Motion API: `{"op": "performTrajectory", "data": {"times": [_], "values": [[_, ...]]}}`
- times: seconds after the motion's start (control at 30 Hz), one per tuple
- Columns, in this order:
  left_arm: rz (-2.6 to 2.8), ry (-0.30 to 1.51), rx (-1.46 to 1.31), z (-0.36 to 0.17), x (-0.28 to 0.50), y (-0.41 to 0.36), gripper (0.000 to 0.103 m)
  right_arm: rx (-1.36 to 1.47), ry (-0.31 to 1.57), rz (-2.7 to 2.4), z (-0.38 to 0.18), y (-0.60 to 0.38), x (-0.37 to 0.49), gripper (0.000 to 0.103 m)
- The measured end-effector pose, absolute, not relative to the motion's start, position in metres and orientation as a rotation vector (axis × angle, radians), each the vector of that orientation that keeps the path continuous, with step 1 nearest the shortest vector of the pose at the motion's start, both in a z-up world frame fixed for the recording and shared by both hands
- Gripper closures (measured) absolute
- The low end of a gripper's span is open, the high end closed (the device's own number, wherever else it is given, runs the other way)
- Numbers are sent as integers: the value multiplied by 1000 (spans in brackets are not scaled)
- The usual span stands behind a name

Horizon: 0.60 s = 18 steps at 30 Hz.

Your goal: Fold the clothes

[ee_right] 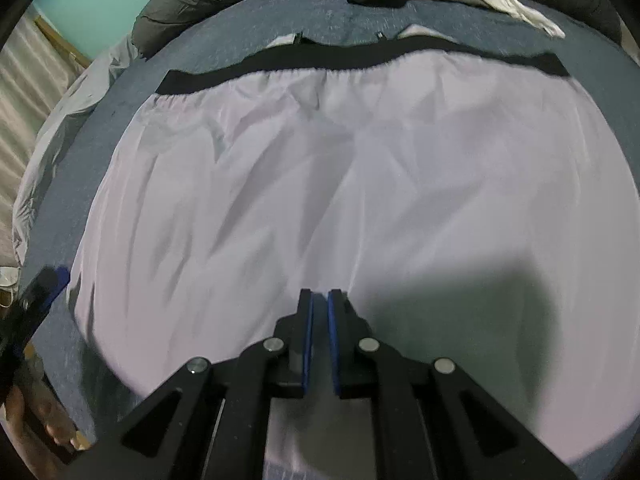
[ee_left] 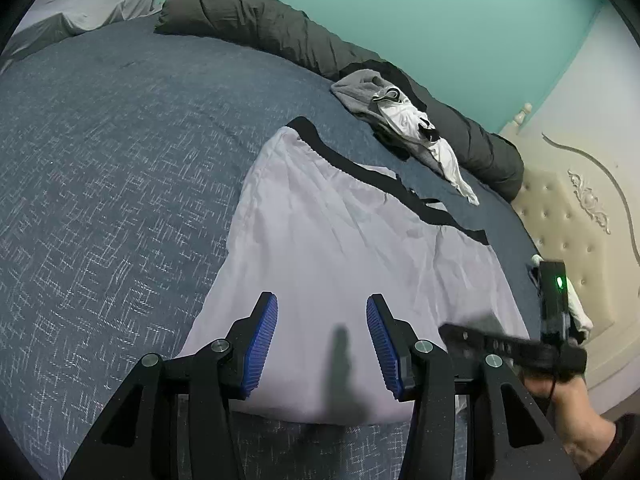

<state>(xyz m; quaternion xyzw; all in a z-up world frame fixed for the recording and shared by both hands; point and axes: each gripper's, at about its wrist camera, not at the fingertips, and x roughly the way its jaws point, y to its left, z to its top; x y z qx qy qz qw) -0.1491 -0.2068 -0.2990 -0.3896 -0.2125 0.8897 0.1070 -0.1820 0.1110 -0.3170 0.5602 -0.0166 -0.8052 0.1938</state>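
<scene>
- Nearest, the left gripper (ee_left: 322, 344) hung with its blue pads well apart, empty, over the near hem of the pale garment (ee_left: 340, 248).
- The right gripper (ee_right: 319, 336) had its pads almost together; whether cloth sat between them could not be told.
- The garment lay flat on the blue bedspread (ee_left: 100, 180), straight ahead of both tools, with its black waistband (ee_right: 360, 66) at the far edge, running crosswise.
- Either hand seemed equally near the hem.
- Beyond, a heap of other clothes (ee_left: 404, 124) lay apart against a dark rolled duvet (ee_left: 260, 20); nothing blocked the garment.
</scene>
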Motion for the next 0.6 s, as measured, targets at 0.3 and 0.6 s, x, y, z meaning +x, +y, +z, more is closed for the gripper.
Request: {"op": "performTrajectory", "data": {"times": [0.3, 0.6], "values": [[2617, -646, -1155, -302, -151, -212, 52, 1610, -70, -2292, -319, 100, -258, 96], [2621, -662, -1161, -306, -154, -218, 52, 1563, -61, -2343, -313, 87, -320, 96]]}}
